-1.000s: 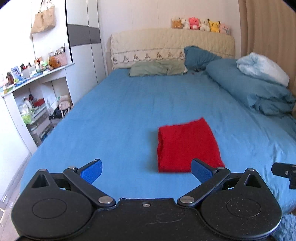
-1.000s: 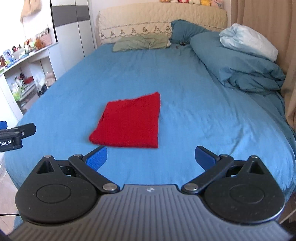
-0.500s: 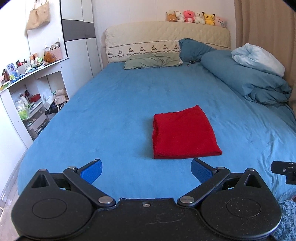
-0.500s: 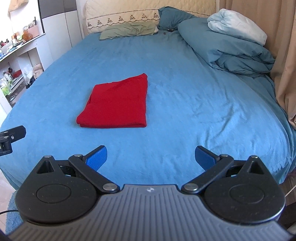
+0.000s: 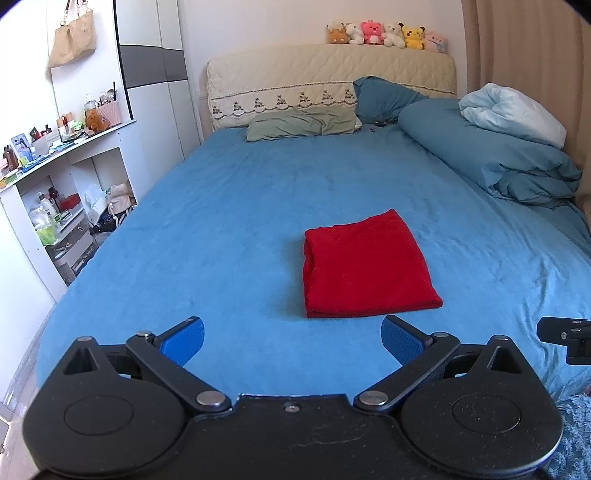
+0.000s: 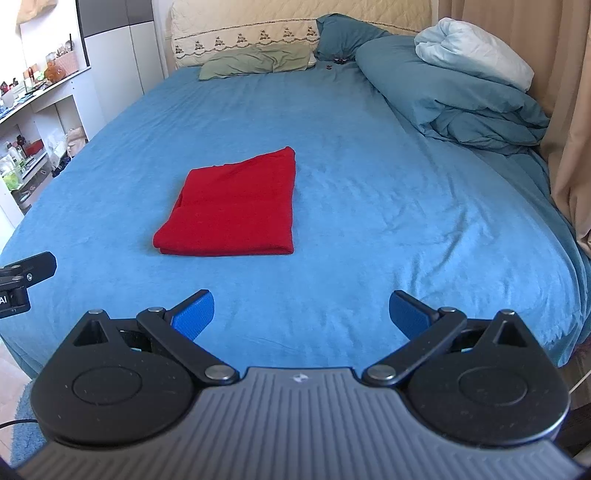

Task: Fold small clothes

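Left wrist view. The left gripper (image 5: 291,338) hangs above the near edge of the bed (image 5: 229,206), jaws spread wide and holding nothing. The red garment (image 5: 365,267) lies folded into a compact rectangle on the blue sheet, ahead and slightly right of the fingers, well apart from them. Compared with a second ago the garment sits farther from the fingertips and more of the bed shows beneath them: the gripper has pulled back and risen. Judged from this, the fold is complete and the tool is retreating. A tip of the right gripper (image 5: 565,338) shows at the right edge. A rolled duvet (image 5: 491,155) with a pale blanket (image 5: 513,112), a green pillow (image 5: 301,123), soft toys (image 5: 386,35) on the headboard and cluttered shelves (image 5: 62,206) stand around; none lies between gripper and garment.

Right wrist view. The right gripper (image 6: 301,314) is likewise wide apart and empty, back over the bed's foot. The garment (image 6: 236,210) lies ahead and to the left, flat, its folded edge nearest. It too appears more distant than a second ago. The left gripper's tip (image 6: 26,275) shows at the left edge. The curtain (image 6: 569,110) and duvet (image 6: 454,96) stay clear of the work area; nothing obstructs.
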Tool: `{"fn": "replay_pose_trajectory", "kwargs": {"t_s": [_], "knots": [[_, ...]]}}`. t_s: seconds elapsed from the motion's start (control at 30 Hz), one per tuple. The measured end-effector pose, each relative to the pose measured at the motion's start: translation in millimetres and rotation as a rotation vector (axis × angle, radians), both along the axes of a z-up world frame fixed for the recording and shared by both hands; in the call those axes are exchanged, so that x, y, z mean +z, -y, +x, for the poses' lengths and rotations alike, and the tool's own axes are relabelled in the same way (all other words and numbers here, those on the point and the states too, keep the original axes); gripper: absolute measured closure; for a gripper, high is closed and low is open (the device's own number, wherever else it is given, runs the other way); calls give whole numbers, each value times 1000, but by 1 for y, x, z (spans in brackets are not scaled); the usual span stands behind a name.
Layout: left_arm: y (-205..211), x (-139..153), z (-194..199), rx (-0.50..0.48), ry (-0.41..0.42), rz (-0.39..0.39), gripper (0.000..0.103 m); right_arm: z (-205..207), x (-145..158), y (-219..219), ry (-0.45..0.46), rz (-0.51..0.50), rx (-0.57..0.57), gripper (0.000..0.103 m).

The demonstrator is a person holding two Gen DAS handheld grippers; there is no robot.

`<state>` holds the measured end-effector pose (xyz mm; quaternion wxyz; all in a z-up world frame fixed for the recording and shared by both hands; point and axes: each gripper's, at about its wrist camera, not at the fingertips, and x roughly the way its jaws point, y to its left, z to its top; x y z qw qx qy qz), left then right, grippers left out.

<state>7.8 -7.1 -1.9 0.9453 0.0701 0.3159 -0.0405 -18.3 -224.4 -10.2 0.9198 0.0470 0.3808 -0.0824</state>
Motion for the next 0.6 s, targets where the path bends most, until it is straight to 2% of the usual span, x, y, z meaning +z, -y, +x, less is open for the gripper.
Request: {"fn": "replay_pose_trajectory", "kwargs": {"t_s": [0.6], "knots": [[2,4,-4,5,16,-7,0,0,3,-2,7,-6,-3,0]]}}
